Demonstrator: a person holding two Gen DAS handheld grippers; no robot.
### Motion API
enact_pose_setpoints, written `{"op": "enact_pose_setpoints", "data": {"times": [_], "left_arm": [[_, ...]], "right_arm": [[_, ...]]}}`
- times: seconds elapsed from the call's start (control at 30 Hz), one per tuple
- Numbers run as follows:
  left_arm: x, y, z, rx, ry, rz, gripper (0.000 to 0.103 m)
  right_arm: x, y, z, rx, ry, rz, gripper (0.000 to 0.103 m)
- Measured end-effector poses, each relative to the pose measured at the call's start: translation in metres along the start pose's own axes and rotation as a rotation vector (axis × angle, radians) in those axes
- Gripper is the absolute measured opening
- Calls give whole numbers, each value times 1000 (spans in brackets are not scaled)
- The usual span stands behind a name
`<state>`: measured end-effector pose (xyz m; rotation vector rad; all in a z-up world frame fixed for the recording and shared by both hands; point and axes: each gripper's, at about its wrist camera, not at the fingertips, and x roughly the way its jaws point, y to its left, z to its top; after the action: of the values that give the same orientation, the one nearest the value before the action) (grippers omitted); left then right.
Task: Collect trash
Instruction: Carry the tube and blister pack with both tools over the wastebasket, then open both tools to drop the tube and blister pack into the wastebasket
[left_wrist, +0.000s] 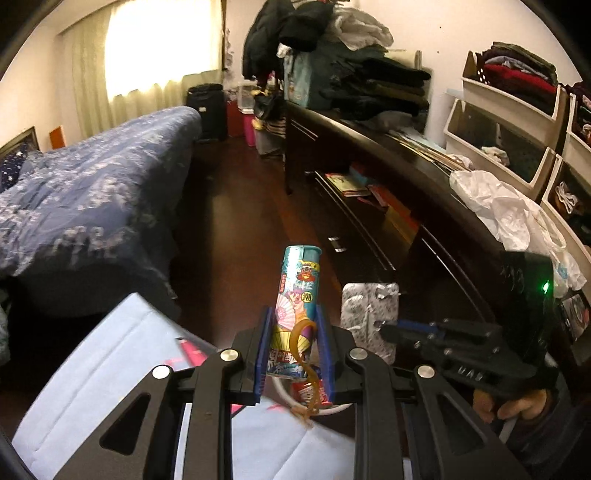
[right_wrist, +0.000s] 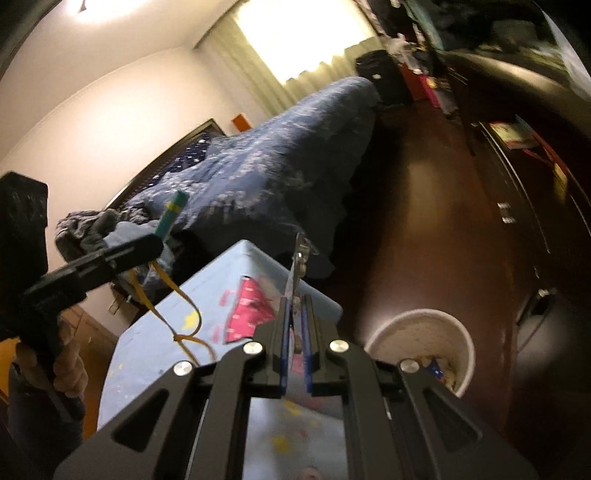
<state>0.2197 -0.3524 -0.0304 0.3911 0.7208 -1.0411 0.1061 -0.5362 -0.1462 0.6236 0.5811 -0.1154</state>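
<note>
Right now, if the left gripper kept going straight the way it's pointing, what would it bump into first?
Probably just the dark wooden floor. The left gripper, holding a teal packet, points down the aisle between the bed and the dark cabinet. Depth is hard to judge.

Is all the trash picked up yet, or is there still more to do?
Partly. The white bin on the floor already has some wrappers inside. Right now the left gripper is shut on a teal tube-shaped pack, and the right gripper is shut on a silver blister sheet. Neither is in the bin yet. A pink wrapper is lying on the light blue surface, not yet collected.
</note>
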Motion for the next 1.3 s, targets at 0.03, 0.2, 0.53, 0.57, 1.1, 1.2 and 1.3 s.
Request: {"op": "enact_pose_setpoints", "data": {"times": [0.03,0.2,0.53,0.57,1.1,1.2,1.3], "left_arm": [[7,-3,1,0,6,-7,23],[53,-19,0,-12,50,-38,23],[140,-36,-17,-18,196,-36,23],[148,-37,-19,-22,211,-35,23],[217,-47,-40,-11,423,18,23],[227,-50,-39,0,466,17,24],[231,-52,-37,4,476,16,24]], "right_arm": [[3,-9,-3,14,6,-13,8],[19,-43,-16,58,47,-62,8],[66,-101,-50,151,146,-118,8],[70,-105,-53,156,155,-122,8],[121,-161,-88,253,256,-169,8],[127,-168,-92,265,268,-176,8],[131,-171,-95,267,276,-178,8]]}}
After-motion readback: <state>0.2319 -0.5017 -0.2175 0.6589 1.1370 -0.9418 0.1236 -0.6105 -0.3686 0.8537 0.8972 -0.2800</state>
